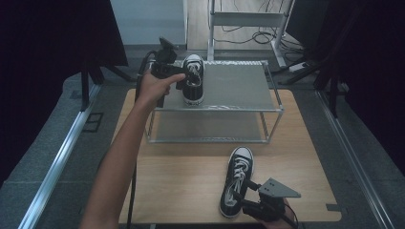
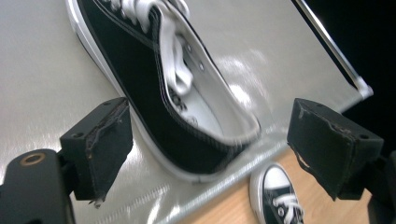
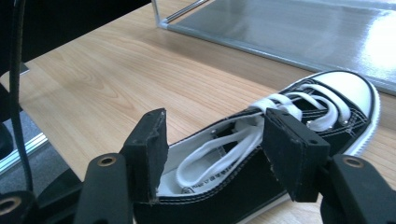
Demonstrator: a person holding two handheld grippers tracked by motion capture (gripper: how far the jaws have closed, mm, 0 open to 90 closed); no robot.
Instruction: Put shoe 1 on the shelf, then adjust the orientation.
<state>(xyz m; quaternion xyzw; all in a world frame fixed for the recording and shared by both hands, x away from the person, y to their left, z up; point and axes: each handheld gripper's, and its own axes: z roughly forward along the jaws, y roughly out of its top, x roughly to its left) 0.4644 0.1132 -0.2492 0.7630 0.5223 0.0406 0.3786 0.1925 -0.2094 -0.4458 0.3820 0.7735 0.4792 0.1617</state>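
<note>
Looking down from the high view, a metal two-tier rack [image 1: 272,110] stands at the far half of the table [image 1: 191,186]. One black-and-white sneaker, the shelf shoe [image 1: 193,78], sits on the rack's top shelf at its left end, toe pointing away from the person. The left tool [image 1: 184,76] is held level at that shoe's left side. A second sneaker, the table shoe [image 1: 237,180], lies on the table near the front edge, toe towards the rack, long axis running front to back. The right tool [image 1: 246,191] sits at its heel end, so the right hand is by far the nearer to it.

From the left gripper view, the shelf shoe [image 2: 154,88] lies between the jaws, heel nearest the camera; the pads stand clear on either side, not pressing. The table shoe's toe [image 2: 278,196] shows below the shelf edge.

From the right gripper view, the right tool [image 3: 215,154] straddles the table shoe [image 3: 261,154] at its collar: the left pad sits inside the opening and the right pad outside the side wall. Whether the pads actually press on that wall cannot be told. Judgement: any lift turns on closing across this wall, with the toe pointing away along the tool's line.
</note>
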